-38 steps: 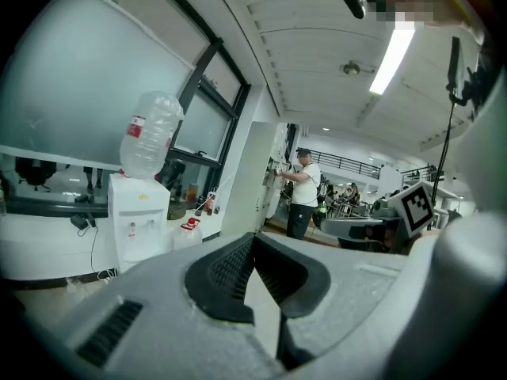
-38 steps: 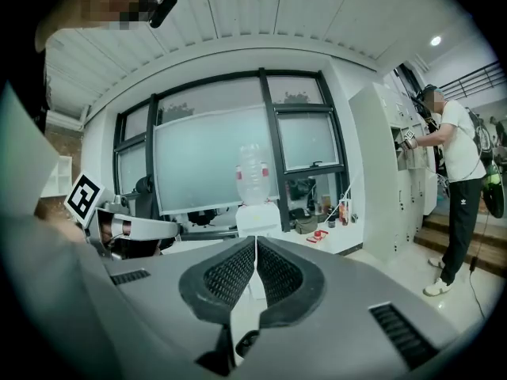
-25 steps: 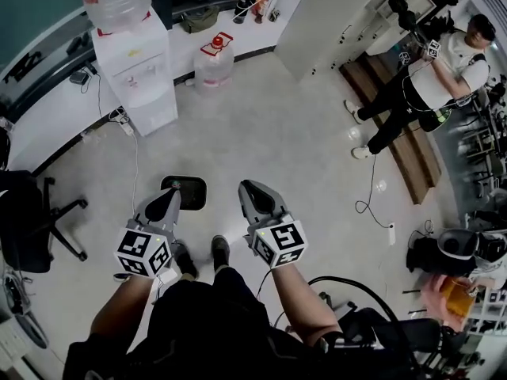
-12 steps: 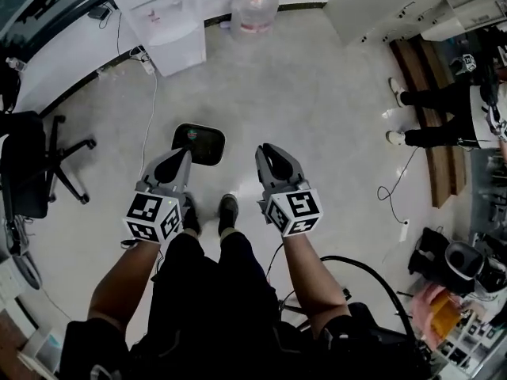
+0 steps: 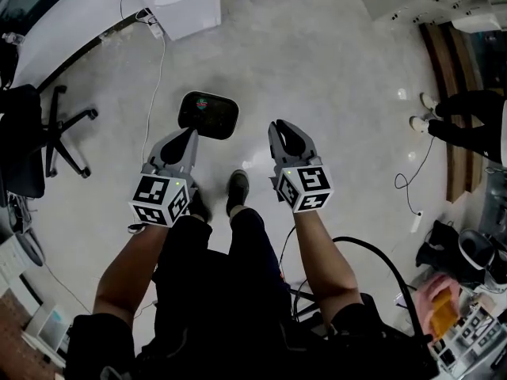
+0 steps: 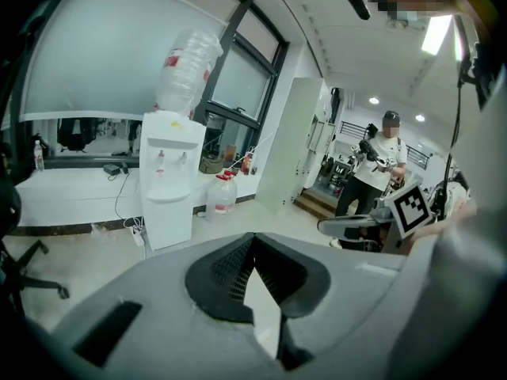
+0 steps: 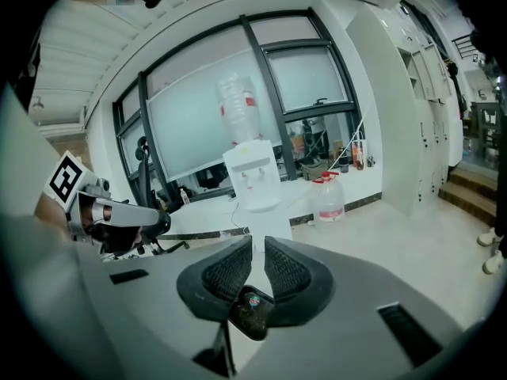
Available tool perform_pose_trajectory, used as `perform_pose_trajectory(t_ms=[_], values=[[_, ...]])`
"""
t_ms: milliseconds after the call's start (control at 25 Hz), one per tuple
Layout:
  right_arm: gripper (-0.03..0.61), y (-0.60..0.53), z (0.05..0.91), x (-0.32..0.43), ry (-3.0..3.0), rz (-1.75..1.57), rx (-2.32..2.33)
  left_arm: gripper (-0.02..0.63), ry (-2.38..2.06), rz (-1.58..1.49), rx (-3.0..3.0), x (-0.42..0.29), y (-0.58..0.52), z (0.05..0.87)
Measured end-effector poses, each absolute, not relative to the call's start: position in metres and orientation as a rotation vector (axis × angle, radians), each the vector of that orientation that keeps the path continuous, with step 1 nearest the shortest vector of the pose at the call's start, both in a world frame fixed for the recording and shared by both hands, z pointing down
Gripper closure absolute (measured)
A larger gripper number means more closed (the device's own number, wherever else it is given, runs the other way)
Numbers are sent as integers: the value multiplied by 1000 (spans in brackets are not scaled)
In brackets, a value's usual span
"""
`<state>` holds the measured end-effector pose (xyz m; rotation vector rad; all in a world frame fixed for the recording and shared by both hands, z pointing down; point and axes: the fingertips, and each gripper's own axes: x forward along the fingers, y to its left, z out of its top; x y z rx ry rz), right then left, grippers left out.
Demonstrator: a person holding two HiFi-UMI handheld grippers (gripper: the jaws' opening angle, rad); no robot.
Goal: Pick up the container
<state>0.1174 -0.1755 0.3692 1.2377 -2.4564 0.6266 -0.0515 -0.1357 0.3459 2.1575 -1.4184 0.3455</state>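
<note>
- Head view, closest in: left gripper (image 5: 190, 133) and right gripper (image 5: 277, 125) are held out above a shoe (image 5: 237, 190). Both claws are pinched tight, with nothing in either.
- Down on the pale floor (image 5: 333, 93), ahead of the left gripper's tip, sits the container (image 5: 208, 115), dark with rounded corners and clear of both claws.
- Right gripper view catches it low behind the closed jaws.
- Farther off, a water dispenser (image 6: 170, 176) stands with a jug (image 6: 223, 195) beside it.
</note>
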Motion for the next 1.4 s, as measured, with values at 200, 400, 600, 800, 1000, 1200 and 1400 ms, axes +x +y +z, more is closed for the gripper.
perform_pose_trajectory(t_ms=[200,400,600,800,1000,1200,1400], values=[[568,-168,402,114,-2412,650,1267,604,-1360,354,2183,-48,-130,373],[568,-145,426,99,-2382,694,1311,604,-1333,371,2173,-68,-110,399],[566,-136,466,91,-2373,712,1295,605,-1338,384,2167,-77,-103,431],[505,-140,523,98,-2355,751,1302,604,-1364,378,2135,-76,-103,482],[500,-139,577,106,-2341,776,1286,604,-1337,396,2156,-60,-110,530],[499,-143,630,109,-2331,789,1288,605,-1319,398,2173,-53,-120,579],[488,-142,680,110,-2323,796,1280,604,-1314,416,2193,-53,-124,625]])
